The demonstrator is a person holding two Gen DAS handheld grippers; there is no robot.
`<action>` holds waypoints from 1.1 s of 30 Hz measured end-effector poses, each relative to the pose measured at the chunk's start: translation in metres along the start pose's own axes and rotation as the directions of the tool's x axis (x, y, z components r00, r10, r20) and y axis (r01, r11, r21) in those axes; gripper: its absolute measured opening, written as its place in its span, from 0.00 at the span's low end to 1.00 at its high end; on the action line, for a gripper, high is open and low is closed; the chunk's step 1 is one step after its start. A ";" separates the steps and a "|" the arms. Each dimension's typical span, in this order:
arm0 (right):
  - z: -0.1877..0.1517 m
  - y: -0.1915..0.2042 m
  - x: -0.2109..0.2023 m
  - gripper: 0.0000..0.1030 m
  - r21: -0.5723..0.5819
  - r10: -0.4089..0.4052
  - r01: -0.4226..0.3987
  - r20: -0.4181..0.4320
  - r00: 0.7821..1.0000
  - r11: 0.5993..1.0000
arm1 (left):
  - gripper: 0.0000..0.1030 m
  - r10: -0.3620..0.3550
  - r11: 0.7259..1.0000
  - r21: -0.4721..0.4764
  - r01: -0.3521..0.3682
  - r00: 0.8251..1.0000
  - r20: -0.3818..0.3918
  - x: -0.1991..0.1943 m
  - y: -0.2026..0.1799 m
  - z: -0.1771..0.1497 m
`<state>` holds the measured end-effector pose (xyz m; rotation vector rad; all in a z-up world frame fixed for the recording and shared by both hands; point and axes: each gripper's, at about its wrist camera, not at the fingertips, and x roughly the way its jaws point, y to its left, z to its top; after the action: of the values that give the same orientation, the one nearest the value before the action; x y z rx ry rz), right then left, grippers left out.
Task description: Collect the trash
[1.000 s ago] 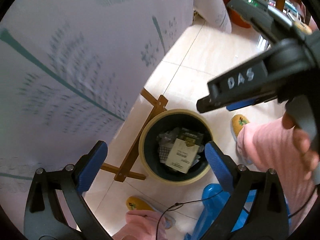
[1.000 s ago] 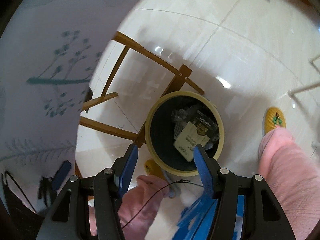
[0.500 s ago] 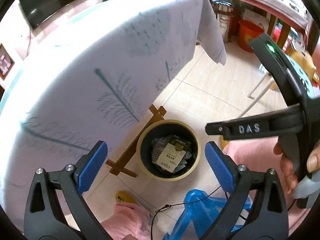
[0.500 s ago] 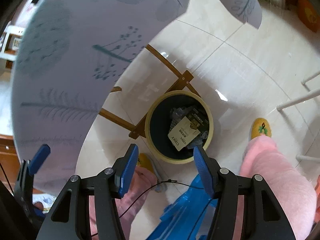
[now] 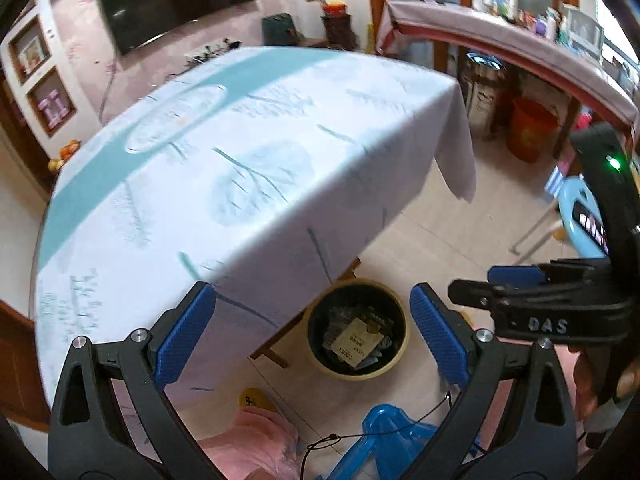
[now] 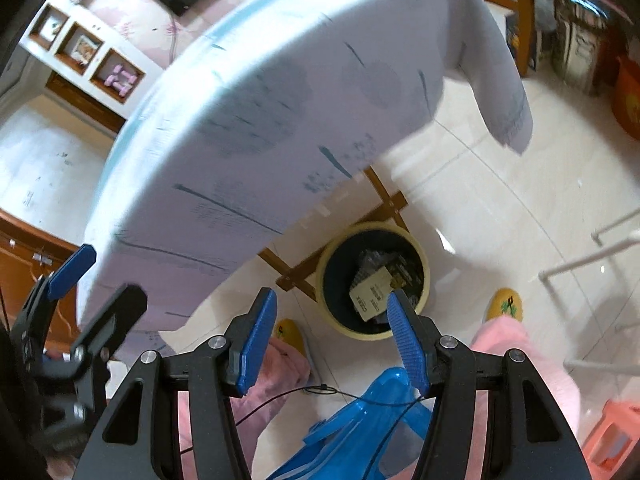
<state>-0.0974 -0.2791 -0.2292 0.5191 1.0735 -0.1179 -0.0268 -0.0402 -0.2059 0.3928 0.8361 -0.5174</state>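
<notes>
Trash (image 5: 354,344) lies in the bin (image 5: 394,364), a pale carton on top of dark wrappers. The bin stands on the tiled floor (image 5: 460,236) just beside the table's (image 5: 240,160) wooden leg (image 6: 304,268), partly under the hanging edge of its cloth. The left gripper (image 5: 312,340) is above the bin, jaws wide apart with nothing between them. The right gripper (image 6: 332,344) is also above the bin, jaws parted about halfway and empty. A blue stool (image 6: 360,412) stands near the bin, between pink-trousered legs (image 6: 516,360).
</notes>
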 end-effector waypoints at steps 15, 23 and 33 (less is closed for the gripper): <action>0.057 0.105 -0.157 0.57 -0.158 0.052 -0.018 0.213 0.976 0.987 | 0.94 0.036 0.981 -0.191 -0.016 0.994 0.103 -0.140 0.044 0.081; 0.074 0.137 -0.225 0.58 -0.198 0.108 -0.047 0.310 0.945 0.979 | 0.94 0.117 0.951 -0.301 -0.071 0.984 0.138 -0.197 0.063 0.106; 0.066 0.169 -0.270 0.60 -0.278 0.115 -0.007 0.372 0.921 0.961 | 0.94 0.211 0.901 -0.410 -0.142 0.969 0.127 -0.237 0.074 0.106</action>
<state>-0.1174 -0.2041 0.0868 0.2639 0.6712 -0.0137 -0.0542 0.0298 0.0534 0.0456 0.7112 -0.1968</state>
